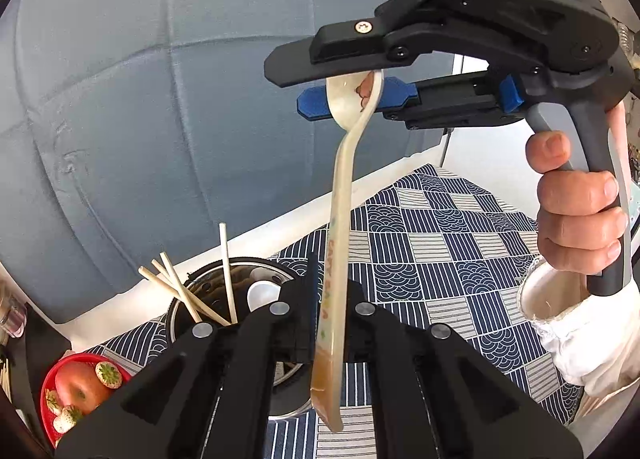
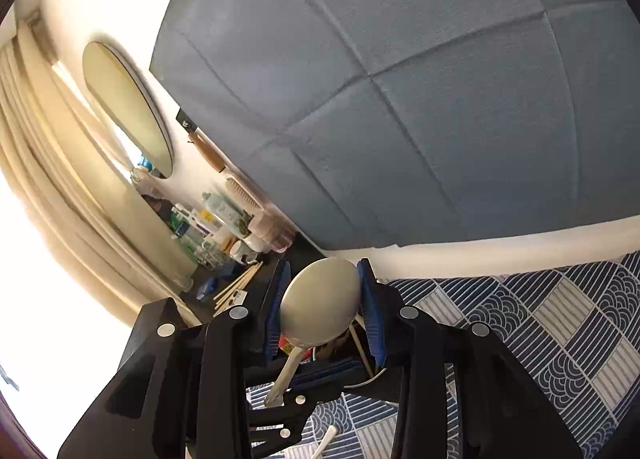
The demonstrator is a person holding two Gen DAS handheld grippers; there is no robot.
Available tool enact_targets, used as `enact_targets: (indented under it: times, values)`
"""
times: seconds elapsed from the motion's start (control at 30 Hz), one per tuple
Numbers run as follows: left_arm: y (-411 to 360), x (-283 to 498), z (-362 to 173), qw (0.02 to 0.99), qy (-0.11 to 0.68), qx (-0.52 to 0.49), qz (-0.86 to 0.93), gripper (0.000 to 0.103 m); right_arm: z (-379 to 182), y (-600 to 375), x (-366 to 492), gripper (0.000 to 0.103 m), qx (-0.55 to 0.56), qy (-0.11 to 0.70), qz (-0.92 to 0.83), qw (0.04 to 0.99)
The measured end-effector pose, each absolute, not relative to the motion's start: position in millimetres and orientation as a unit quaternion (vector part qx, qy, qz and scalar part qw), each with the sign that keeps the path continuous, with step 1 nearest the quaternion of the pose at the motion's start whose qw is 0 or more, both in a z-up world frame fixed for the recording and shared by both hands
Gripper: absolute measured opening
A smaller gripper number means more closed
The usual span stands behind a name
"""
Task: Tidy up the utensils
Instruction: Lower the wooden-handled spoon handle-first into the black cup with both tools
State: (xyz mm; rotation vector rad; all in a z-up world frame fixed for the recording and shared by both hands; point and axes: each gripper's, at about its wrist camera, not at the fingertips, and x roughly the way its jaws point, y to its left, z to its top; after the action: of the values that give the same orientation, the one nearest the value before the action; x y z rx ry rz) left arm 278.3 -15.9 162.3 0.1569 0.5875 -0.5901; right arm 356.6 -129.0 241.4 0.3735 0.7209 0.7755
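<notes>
Below, patterned tablecloth (image 1: 440, 243) meets blue headboard (image 1: 160, 99).

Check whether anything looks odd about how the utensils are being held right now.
One cream plastic spoon with printed handle is gripped at both ends: the right gripper pinches its bowl, while the left gripper clamps its handle. Otherwise nothing stands out.

The left wrist view looks forward and down along its own closed fingers, close over the patterned tablecloth (image 1: 440, 243), facing the blue padded panel (image 1: 140, 99). The right wrist view looks the same way from close behind its fingers, tilted, taking in a cluttered shelf far left. Both share the panel, the cloth and the cream spoon (image 1: 344, 187)
</notes>
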Motion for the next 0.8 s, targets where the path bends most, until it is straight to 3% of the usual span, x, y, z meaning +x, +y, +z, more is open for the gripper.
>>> enact_targets:
  times: [0.33,0.4,0.47,0.67,0.8]
  values:
    - [-4,312,146,0.906,0.308,0.057,-0.286,0.007,243,-101,363,0.032,0.101,0.316,0.33,0.884]
    - [-3,310,145,0.908,0.302,0.064,-0.283,0.027,241,-96,364,0.032,0.087,0.313,0.322,0.889]
    - [-1,305,146,0.911,0.292,0.07,-0.281,0.068,240,-93,365,0.031,0.08,0.313,0.321,0.89]
    - [18,293,148,0.921,0.283,0.065,-0.258,0.087,232,-82,366,0.028,0.067,0.309,0.31,0.897]
    - [34,282,145,0.925,0.288,0.06,-0.243,0.089,220,-69,373,0.025,0.068,0.323,0.313,0.891]
